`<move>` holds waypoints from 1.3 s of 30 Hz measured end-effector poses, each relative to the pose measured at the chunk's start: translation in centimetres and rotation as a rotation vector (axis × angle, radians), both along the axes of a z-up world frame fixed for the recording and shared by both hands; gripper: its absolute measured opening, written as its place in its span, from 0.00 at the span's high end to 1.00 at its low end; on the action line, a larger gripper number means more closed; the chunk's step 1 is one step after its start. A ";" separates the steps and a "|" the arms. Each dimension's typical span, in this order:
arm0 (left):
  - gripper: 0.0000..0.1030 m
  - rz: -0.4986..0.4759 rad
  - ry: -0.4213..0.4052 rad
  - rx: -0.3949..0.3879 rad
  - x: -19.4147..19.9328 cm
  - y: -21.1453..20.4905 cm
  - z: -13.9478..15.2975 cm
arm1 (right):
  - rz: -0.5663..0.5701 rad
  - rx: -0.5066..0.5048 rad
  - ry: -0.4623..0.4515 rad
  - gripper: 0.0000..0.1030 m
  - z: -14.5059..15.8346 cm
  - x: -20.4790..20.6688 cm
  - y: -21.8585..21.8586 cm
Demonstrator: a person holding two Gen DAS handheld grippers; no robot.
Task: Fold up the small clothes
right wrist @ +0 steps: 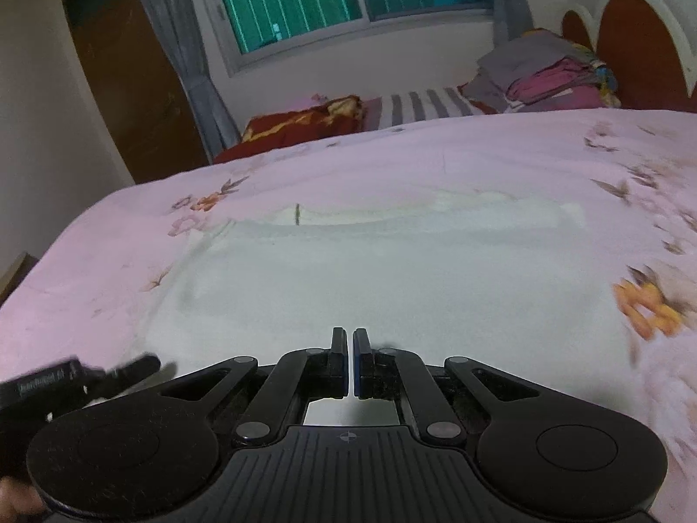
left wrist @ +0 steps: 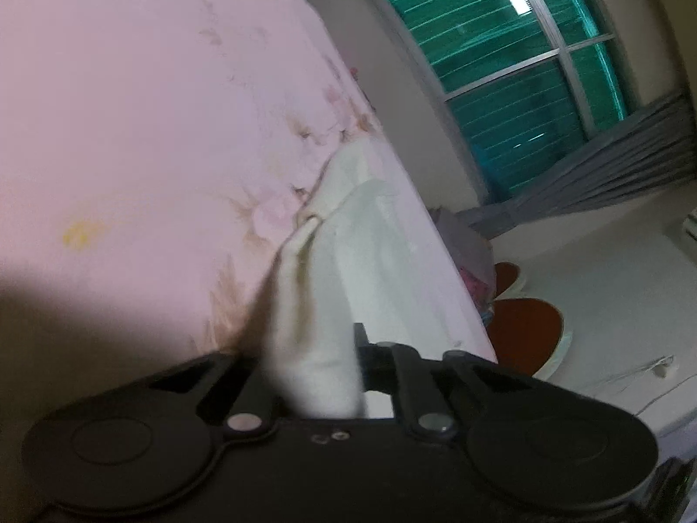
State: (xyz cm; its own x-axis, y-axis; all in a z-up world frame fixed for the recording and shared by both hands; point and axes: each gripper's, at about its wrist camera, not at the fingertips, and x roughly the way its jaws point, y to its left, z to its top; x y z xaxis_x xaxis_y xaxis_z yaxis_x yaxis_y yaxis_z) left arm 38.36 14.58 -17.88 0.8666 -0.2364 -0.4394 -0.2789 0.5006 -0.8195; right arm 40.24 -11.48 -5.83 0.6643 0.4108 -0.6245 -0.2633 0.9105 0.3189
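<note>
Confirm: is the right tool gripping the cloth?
No. The right tool is shut with nothing between its fingers, above the white cloth.

White garment [right wrist: 348, 270] — soft matt cloth; tool [right wrist: 350, 361] — black plastic.

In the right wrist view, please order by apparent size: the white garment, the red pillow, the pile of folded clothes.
1. white garment, by far the largest, though it lies nearest the camera.
2 and 3. red pillow and pile of folded clothes look alike; both lie far off, so I will not rank them.
</note>
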 end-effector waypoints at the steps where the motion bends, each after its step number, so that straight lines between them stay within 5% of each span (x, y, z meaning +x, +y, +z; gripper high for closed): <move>1: 0.93 0.003 -0.015 0.003 -0.2 0.0 0.2 | 0.001 -0.006 0.006 0.98 -0.3 0.6 0.4; 4: 0.93 -0.014 -0.055 0.095 -0.6 -0.8 1.5 | 0.007 -0.068 0.034 0.98 -1.6 2.1 1.3; 7: 0.83 0.018 -0.003 0.112 -0.3 -0.8 1.2 | 0.004 -0.093 0.050 1.00 -2.5 2.4 1.4; 11: 0.82 0.058 0.000 0.104 0.0 -0.4 1.2 | 0.037 -0.052 0.011 1.00 -1.9 2.4 1.8; 15: 0.94 0.012 0.000 0.164 1.0 -1.0 2.8 | 0.048 -0.054 0.047 1.00 -3.1 3.4 1.9; 22: 0.93 -0.261 -0.096 0.433 3.2 -9.0 10.5 | -0.016 0.120 0.071 1.00 -1.8 3.7 -3.3; 26: 0.93 -0.415 -0.138 0.492 4.0 -15.8 12.8 | -0.119 0.227 0.060 1.00 -0.6 3.0 -9.7; 30: 0.93 -0.543 -0.117 0.497 4.9 -22.1 12.2 | -0.213 0.285 0.036 1.00 0.7 2.1 -16.3; 32: 0.73 -0.653 -0.029 0.482 6.2 -25.7 10.4 | -0.247 0.300 0.048 1.00 0.9 1.9 -18.8; 33: 0.55 -0.710 0.034 0.472 7.2 -27.1 9.4 | -0.268 0.295 0.052 1.00 0.9 1.7 -20.0; 34: 0.52 -0.731 0.083 0.462 7.1 -28.0 8.9 | -0.282 0.296 0.063 1.00 0.9 1.6 -21.1; 37: 0.52 -0.682 -0.023 0.428 5.4 -26.0 10.3 | -0.299 0.303 0.098 0.99 0.8 1.2 -23.2; 39: 0.52 -0.598 -0.040 0.476 4.7 -23.6 11.0 | -0.276 0.305 0.079 0.80 1.3 0.7 -23.9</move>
